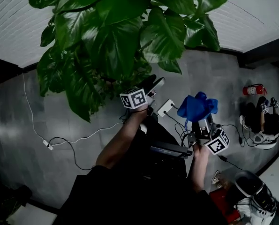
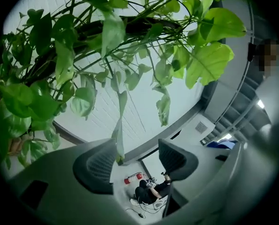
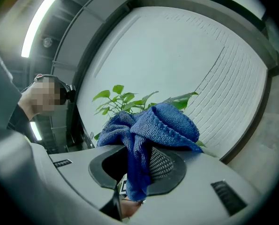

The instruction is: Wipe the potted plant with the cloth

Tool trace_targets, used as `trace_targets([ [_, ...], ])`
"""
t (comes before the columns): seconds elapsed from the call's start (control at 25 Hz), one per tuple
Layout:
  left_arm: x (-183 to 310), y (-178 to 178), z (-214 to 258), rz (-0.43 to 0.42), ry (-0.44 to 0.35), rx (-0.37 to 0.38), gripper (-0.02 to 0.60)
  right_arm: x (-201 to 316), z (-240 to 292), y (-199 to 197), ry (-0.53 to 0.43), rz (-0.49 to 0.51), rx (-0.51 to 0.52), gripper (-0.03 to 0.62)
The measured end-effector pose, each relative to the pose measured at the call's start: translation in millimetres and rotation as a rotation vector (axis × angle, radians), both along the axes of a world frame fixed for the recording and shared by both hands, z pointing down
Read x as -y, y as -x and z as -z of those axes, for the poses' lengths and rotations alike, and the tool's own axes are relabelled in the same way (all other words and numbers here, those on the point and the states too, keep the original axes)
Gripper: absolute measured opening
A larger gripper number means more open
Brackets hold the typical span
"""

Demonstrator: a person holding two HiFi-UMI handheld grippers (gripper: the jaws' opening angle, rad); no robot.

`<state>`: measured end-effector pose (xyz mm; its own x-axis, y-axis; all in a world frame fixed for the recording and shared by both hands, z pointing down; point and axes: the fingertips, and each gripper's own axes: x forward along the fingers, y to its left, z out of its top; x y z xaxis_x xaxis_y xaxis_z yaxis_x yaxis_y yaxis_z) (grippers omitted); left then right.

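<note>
The potted plant (image 1: 125, 27) fills the top of the head view with large green leaves. My left gripper (image 1: 154, 86) reaches under its lower leaves. In the left gripper view that gripper (image 2: 137, 149) stands open; a narrow hanging leaf (image 2: 119, 135) dangles between the pads, close to the left one, and neither pad presses on it. More of the plant (image 2: 83, 46) spreads above. Right of the plant, my right gripper (image 1: 201, 118) is shut on a bunched blue cloth (image 1: 197, 107). In the right gripper view the cloth (image 3: 153, 125) drapes over the gripper (image 3: 139, 158) and hides its fingertips.
A person (image 1: 266, 121) sits on the grey floor at the right, near a red fire extinguisher (image 1: 254, 89). A white power strip (image 1: 166, 108) and loose cables (image 1: 59, 142) lie on the floor below the plant. A white brick wall (image 1: 17, 22) stands behind it.
</note>
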<state>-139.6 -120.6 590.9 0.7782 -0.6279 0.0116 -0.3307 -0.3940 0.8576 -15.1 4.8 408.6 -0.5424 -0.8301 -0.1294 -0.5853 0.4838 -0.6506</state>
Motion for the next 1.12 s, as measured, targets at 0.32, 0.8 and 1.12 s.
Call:
trace_targets([
  [0.32, 43, -34, -31, -0.008, 0.079, 0.008, 0.278, 26, -2, -9, -0.001, 0.028, 0.007, 0.105],
  [0.8, 59, -49, -27, 0.046, 0.044, 0.057, 0.029, 68, -20, -55, -0.005, 0.089, 0.0, 0.106],
  [1.12, 29, -44, -7, -0.012, 0.011, 0.087, 0.028, 129, -55, -13, 0.002, 0.319, -0.159, 0.104],
])
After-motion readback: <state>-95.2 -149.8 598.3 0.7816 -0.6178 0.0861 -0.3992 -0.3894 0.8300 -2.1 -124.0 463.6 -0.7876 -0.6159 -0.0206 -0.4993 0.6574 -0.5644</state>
